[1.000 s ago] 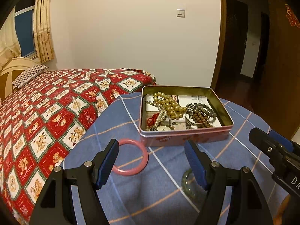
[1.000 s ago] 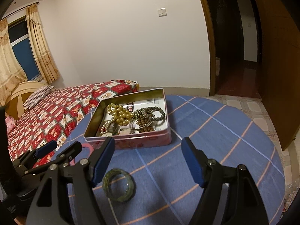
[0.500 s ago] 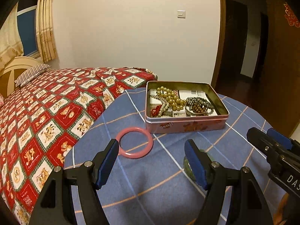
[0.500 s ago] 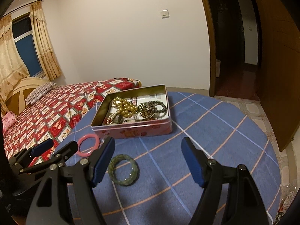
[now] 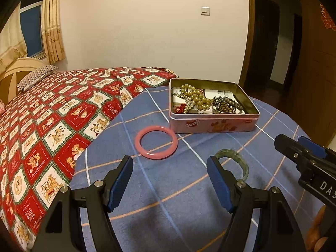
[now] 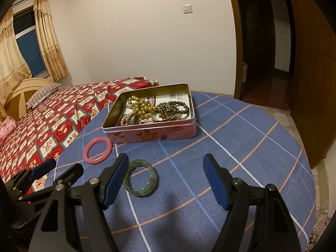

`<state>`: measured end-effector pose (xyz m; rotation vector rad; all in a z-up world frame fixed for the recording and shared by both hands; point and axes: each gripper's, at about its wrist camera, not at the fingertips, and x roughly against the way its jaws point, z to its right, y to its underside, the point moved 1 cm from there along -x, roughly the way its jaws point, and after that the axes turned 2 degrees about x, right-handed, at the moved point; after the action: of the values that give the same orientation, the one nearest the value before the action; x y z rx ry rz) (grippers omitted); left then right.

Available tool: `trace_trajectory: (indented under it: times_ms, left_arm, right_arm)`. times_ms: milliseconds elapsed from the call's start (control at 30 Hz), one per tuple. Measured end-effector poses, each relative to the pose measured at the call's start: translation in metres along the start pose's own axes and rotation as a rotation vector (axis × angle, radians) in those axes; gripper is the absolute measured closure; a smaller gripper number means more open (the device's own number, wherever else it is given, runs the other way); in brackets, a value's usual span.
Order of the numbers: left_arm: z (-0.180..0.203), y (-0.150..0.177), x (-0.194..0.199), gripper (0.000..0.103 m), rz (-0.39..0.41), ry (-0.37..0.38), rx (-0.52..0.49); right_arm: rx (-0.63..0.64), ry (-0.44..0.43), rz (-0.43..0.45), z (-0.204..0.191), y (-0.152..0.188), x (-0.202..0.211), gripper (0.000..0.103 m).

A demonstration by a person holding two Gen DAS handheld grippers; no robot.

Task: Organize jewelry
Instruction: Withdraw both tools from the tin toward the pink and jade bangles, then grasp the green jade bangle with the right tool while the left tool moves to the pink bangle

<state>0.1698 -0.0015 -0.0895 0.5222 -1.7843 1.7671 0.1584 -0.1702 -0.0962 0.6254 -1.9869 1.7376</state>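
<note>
Bedroom table with a blue checked cloth (image 6: 241,147): pink bangle (image 5: 156,142) lies flat just ahead of the left gripper (image 5: 170,184), green bangle (image 6: 141,177) beside the right gripper (image 6: 166,180), tin (image 6: 151,130) behind, both grippers spread, empty.
</note>
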Motion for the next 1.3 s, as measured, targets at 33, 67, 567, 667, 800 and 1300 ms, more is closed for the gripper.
trace_trajectory:
  times_ms: [33, 67, 567, 667, 800, 1300]
  left_arm:
    - [-0.001, 0.000, 0.000, 0.030, -0.001, 0.001, 0.003]
    - [-0.002, 0.001, 0.000, 0.030, -0.001, 0.001, 0.005]
    - [-0.028, 0.006, -0.021, 0.030, -0.051, -0.025, 0.047]
    - [-0.036, 0.006, -0.026, 0.030, -0.064, -0.040, 0.061]
    - [-0.050, 0.008, -0.033, 0.030, -0.091, -0.029, 0.107]
    - [-0.066, -0.002, -0.057, 0.030, -0.144, 0.037, 0.171]
  right_arm:
    - [0.006, 0.001, -0.001, -0.001, 0.000, 0.000, 0.027]
    - [0.010, 0.004, -0.002, -0.002, 0.000, 0.000, 0.027]
    - [0.035, 0.013, -0.085, -0.002, 0.008, -0.025, 0.027]
    - [0.030, -0.001, -0.114, 0.000, 0.011, -0.031, 0.027]
    - [0.030, -0.007, -0.144, 0.002, 0.015, -0.039, 0.027]
    - [0.256, -0.057, -0.286, -0.055, 0.026, -0.090, 0.027]
